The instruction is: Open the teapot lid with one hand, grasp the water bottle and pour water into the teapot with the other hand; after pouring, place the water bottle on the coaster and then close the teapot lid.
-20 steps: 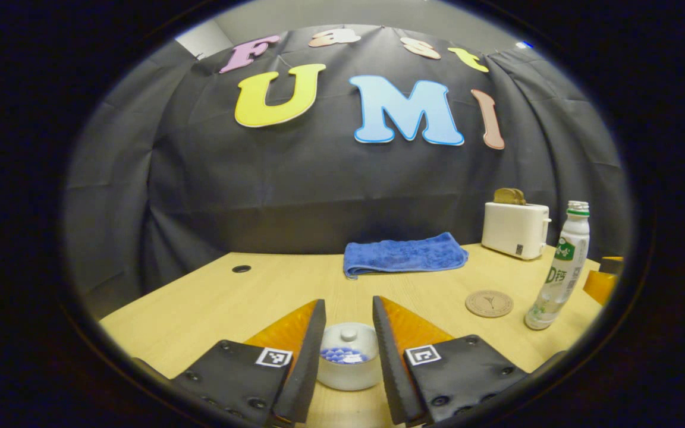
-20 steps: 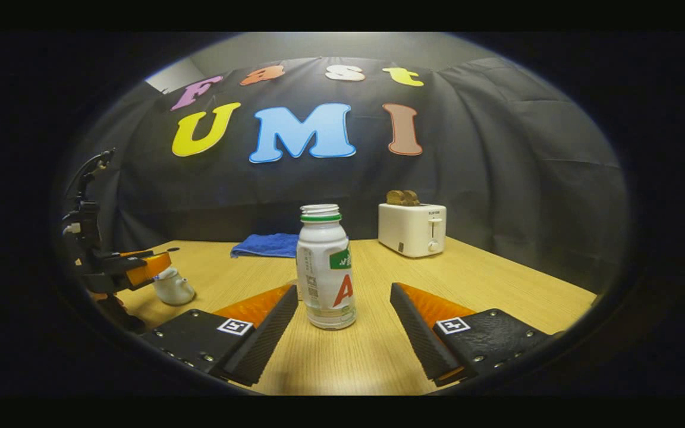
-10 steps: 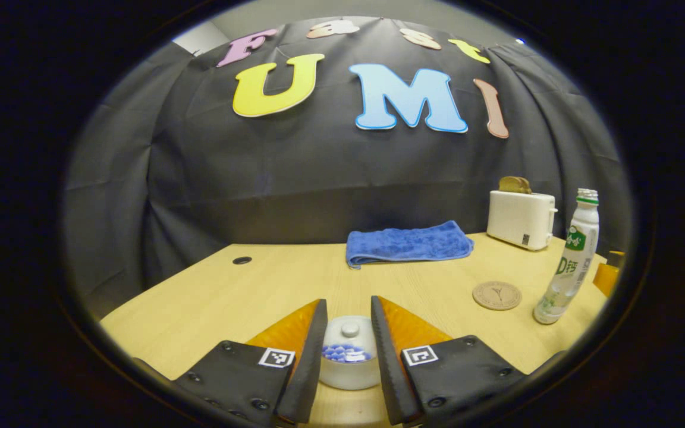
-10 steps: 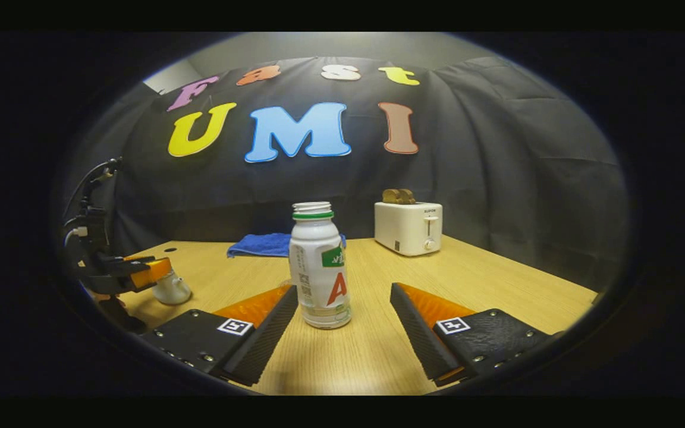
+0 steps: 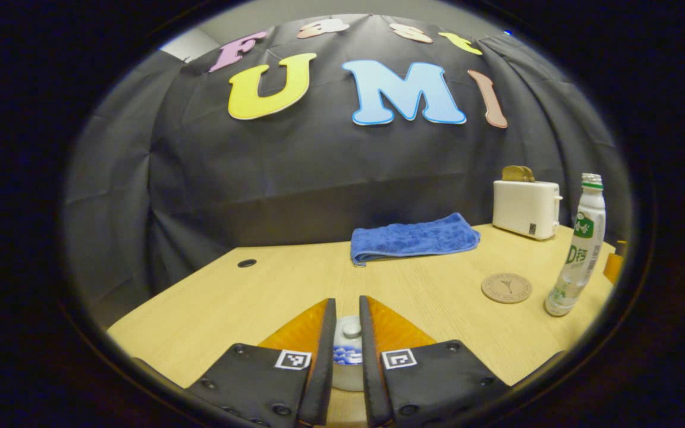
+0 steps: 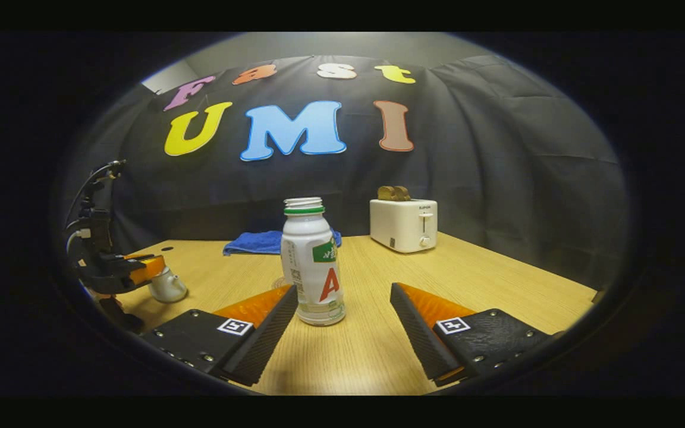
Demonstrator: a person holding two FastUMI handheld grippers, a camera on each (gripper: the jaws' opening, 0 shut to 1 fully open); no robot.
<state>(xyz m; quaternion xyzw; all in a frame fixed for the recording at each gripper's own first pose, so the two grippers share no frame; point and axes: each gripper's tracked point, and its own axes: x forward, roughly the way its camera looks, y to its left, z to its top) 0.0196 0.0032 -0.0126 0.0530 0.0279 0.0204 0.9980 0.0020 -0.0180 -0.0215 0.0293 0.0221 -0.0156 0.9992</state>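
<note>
The left tool [image 5: 346, 362] has its fingers drawn narrow around the lid knob [image 5: 351, 327] of the white teapot [image 5: 347, 373], near the tabletop's [image 5: 259, 297] near edge; whether they press it I cannot tell. The right tool [image 6: 342, 330] stands wide, the uncapped water bottle [image 6: 311, 267] upright between its fingers, touching neither. The coaster [image 5: 506, 288] lies just beside the bottle, toward the blue towel [image 5: 414, 239] at the far edge.

Booth: black cloth wall [image 5: 319, 172], wooden table [image 5: 437, 297].
</note>
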